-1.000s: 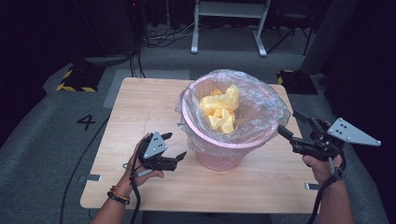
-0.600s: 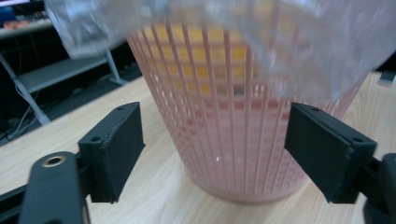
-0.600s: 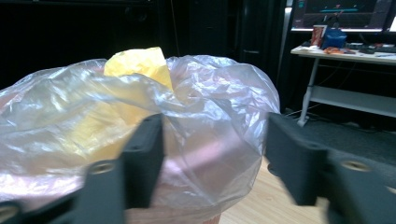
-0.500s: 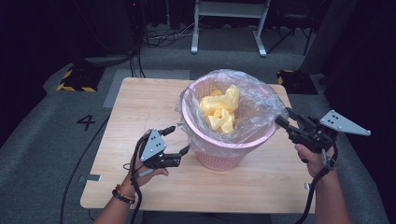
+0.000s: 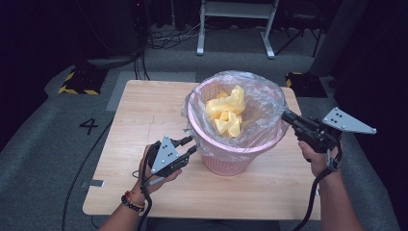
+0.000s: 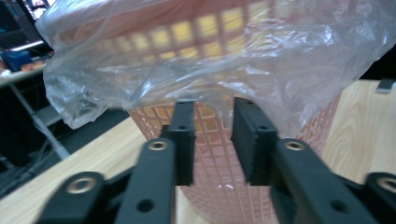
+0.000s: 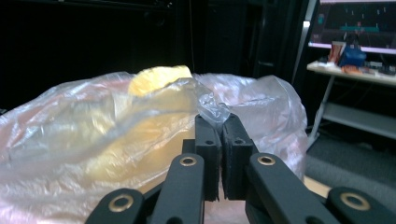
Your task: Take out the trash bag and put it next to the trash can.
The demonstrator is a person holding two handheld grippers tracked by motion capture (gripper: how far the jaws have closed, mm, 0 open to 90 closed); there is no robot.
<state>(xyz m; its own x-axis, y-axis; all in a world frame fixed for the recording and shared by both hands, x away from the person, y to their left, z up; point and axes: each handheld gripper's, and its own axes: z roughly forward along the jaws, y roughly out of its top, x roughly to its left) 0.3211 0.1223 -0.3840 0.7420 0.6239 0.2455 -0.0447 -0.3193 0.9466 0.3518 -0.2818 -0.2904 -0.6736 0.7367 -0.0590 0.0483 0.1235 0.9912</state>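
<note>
Plastic bag (image 5: 262,103), clear and thin, was seen lining a pink basket (image 5: 226,161) that stood near the middle of a wooden table (image 5: 139,110), with its edge folded down over the basket's rim. Crumpled yellow paper (image 5: 226,113) lay inside it.

The right gripper (image 5: 285,115) was held at the basket's right rim. Its jaws had just been closing and were seen almost together in the right gripper view, with a fold of the bag's edge (image 7: 212,109) pinched between the pads (image 7: 208,140).

The left gripper (image 5: 192,146) was held low against the basket's left side, just under the bag's hanging edge. Its jaws had also just been closing, yet a clear gap was left between them in the left gripper view. The loose hem of the bag (image 6: 205,100) hung at the tips of the pads (image 6: 184,140); whether it was caught could not be told, and the pads were not seen pressing on it.
</note>
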